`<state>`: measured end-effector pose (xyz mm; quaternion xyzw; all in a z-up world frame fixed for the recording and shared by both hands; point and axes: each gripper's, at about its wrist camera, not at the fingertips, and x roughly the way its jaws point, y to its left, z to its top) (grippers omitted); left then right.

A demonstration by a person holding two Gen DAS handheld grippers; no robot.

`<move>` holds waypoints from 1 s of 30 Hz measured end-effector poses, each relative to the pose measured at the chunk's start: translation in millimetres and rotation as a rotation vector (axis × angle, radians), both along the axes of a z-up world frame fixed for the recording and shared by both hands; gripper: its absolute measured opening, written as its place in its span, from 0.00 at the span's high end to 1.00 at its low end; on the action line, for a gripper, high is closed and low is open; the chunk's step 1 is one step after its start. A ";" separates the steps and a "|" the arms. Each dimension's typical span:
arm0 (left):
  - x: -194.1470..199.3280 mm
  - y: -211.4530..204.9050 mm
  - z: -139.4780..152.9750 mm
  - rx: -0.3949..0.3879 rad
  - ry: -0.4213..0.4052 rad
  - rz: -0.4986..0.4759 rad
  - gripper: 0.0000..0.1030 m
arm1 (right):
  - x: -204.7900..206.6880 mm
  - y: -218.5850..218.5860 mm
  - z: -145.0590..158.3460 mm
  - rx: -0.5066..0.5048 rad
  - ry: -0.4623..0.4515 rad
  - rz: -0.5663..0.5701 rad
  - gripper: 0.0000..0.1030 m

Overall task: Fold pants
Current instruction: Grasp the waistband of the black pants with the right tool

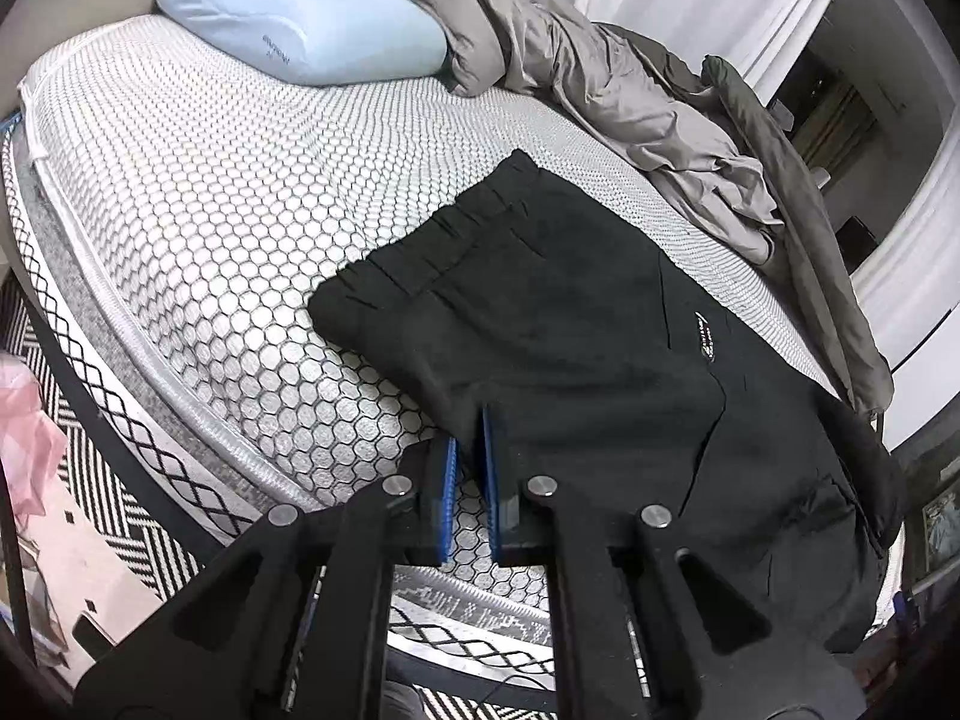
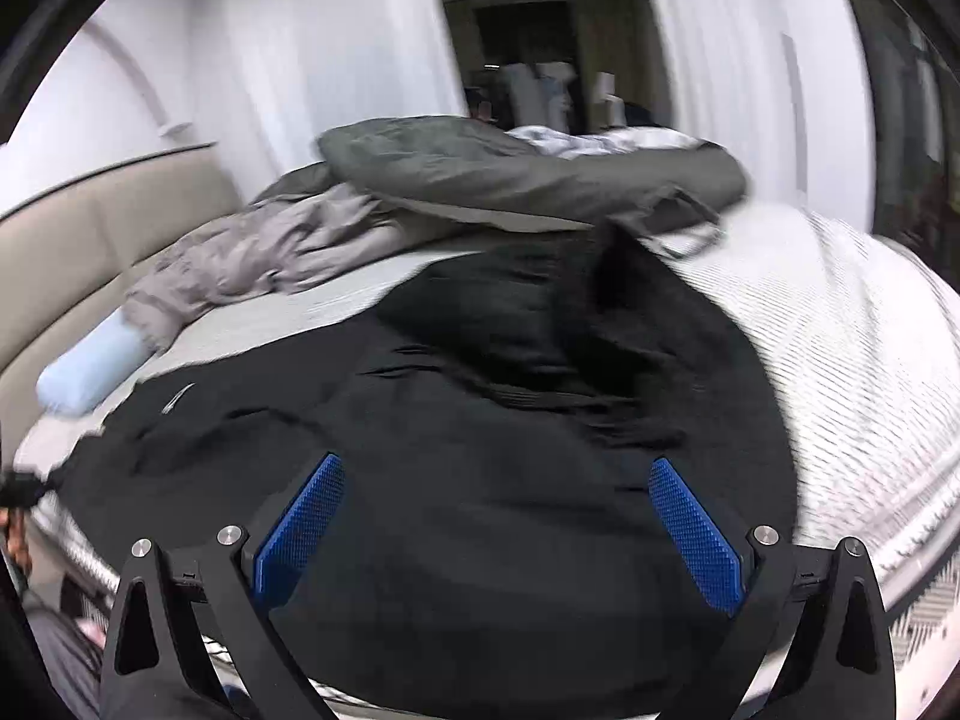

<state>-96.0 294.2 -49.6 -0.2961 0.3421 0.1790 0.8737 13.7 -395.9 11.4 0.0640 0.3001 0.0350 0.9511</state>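
Black pants (image 1: pixel 570 324) lie on the bed's honeycomb-patterned mattress (image 1: pixel 198 198), waistband toward the pillow, a small logo on the near hip. My left gripper (image 1: pixel 469 438) is nearly closed, its blue pads pinching the near edge of the pants fabric. In the right wrist view the pants (image 2: pixel 480 420) spread below my right gripper (image 2: pixel 498 498), which is wide open and empty just above the cloth. That view is motion-blurred.
A light blue pillow (image 1: pixel 300 24) lies at the head of the bed. A crumpled grey duvet (image 1: pixel 606 78) and a dark one (image 2: pixel 528 174) lie along the far side. A black-and-white rug (image 1: pixel 120 480) covers the floor beside the bed edge.
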 end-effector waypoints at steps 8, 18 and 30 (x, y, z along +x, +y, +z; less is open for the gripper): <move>-29.5 -21.7 40.4 0.104 -0.048 0.011 0.41 | 34.1 -63.5 14.8 0.096 0.085 -0.073 0.01; 9.2 -45.1 85.3 0.144 -0.073 -0.052 0.09 | 210.0 -69.9 2.4 0.381 0.245 0.057 0.15; 165.6 -10.3 75.6 0.238 0.093 -0.051 0.09 | 376.0 -85.1 33.9 0.090 0.331 -0.093 0.87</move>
